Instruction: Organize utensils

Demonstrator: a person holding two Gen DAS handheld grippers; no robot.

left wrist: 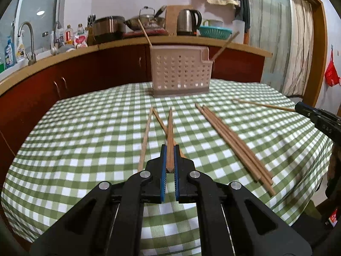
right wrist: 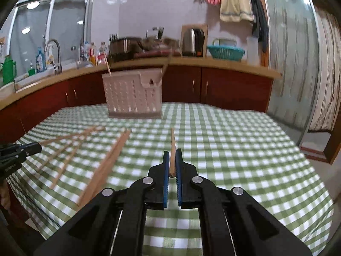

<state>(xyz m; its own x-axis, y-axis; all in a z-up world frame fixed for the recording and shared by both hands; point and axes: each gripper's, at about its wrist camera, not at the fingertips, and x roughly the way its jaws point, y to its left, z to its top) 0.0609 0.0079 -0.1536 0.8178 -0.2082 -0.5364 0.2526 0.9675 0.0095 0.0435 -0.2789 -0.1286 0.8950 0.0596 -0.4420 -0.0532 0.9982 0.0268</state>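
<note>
My left gripper point(left wrist: 170, 147) is shut on a brown wooden chopstick point(left wrist: 170, 128) that points ahead over the green checked tablecloth point(left wrist: 96, 149). My right gripper point(right wrist: 172, 152) is shut on a paler chopstick point(right wrist: 172, 140), lifted off the cloth; in the left wrist view it shows at the right edge point(left wrist: 298, 108) with that chopstick point(left wrist: 262, 105) sticking out. A beige perforated utensil holder point(left wrist: 181, 72) stands at the table's far side with two chopsticks point(left wrist: 145, 32) leaning in it. Loose chopsticks point(left wrist: 234, 147) lie to the right of my left gripper, and more point(left wrist: 146, 136) lie beside it.
Behind the table runs a kitchen counter point(left wrist: 127, 41) with a kettle point(left wrist: 188, 22), pots, a teal basket point(left wrist: 214, 32) and a sink tap point(left wrist: 27, 40). Dark red cabinets sit close behind the holder point(right wrist: 133, 93). Curtains and a doorway are on the right.
</note>
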